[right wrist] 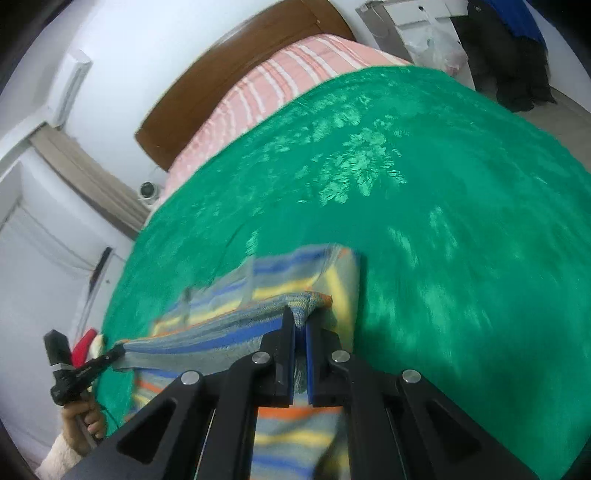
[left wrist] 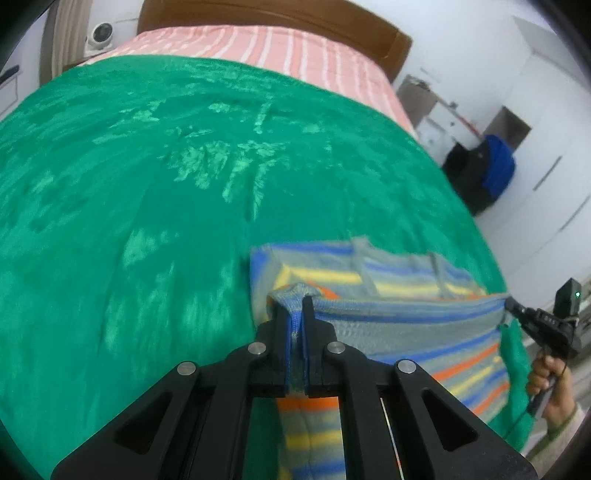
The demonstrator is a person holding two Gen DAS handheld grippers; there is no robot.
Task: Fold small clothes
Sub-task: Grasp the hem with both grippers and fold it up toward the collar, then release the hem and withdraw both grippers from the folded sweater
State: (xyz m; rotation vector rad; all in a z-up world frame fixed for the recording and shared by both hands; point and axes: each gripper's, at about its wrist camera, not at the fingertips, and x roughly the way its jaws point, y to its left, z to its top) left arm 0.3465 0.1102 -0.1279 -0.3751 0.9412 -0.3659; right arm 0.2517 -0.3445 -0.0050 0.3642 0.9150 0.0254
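A small striped garment [left wrist: 406, 321], grey with blue, yellow and orange bands, lies partly on the green blanket [left wrist: 147, 184] and is lifted at its near edge. My left gripper [left wrist: 294, 306] is shut on one corner of that edge. My right gripper [right wrist: 300, 317] is shut on the other corner; it also shows in the left wrist view [left wrist: 511, 304]. The edge is stretched taut between them above the rest of the garment [right wrist: 280, 273]. The left gripper also shows in the right wrist view [right wrist: 118, 350].
The green blanket [right wrist: 443, 221] covers a bed with a pink striped sheet [left wrist: 295, 55] and a brown headboard [left wrist: 295, 18] at the far end. Dark and blue clothes [left wrist: 487, 173] hang beside white cabinets on the right. A small white fan [left wrist: 99, 37] stands at the far left.
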